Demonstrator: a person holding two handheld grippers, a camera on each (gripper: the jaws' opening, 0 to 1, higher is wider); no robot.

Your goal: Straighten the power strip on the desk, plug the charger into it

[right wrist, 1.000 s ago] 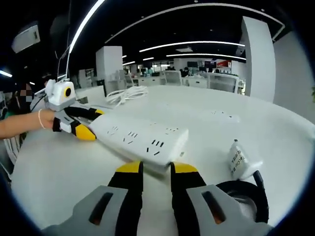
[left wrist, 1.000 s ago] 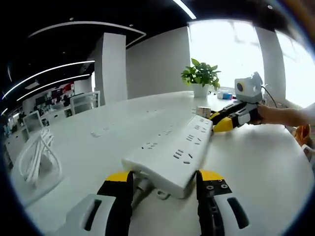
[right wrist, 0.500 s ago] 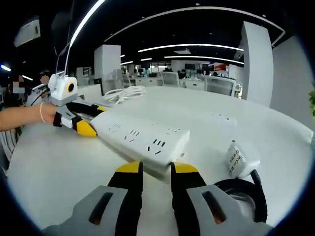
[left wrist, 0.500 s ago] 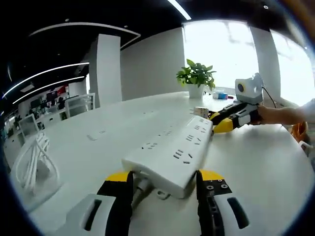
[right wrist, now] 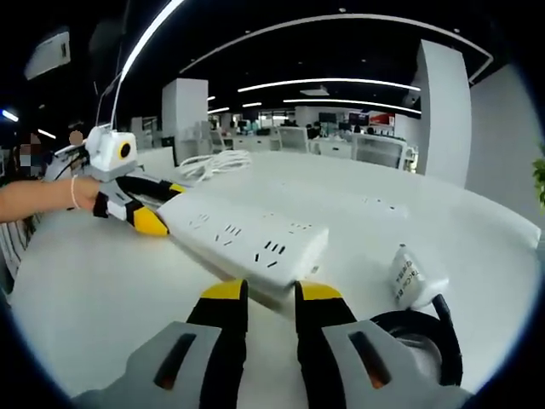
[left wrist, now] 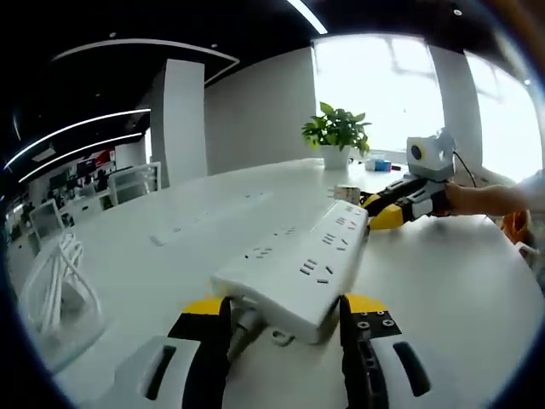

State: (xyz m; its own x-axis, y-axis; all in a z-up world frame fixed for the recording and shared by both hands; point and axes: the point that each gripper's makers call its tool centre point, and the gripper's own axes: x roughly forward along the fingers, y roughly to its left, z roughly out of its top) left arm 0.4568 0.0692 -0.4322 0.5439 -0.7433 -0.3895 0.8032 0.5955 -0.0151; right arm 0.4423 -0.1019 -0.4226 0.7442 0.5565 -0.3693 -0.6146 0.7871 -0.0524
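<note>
I clamp both ends of the power strip point(left wrist: 298, 264); uneven pull may knock the charger point(right wrist: 415, 277) beside it

- The left tool point(left wrist: 285, 311) has its yellow-tipped jaws set wide, one on each side of the near end of the power strip point(left wrist: 298, 264).
- The right tool point(right wrist: 271, 294) has its jaws close together, at the other end of the strip.
- A hand point(left wrist: 477, 198) holds the right tool; a forearm point(right wrist: 38, 198) reaches to the left tool.
</note>
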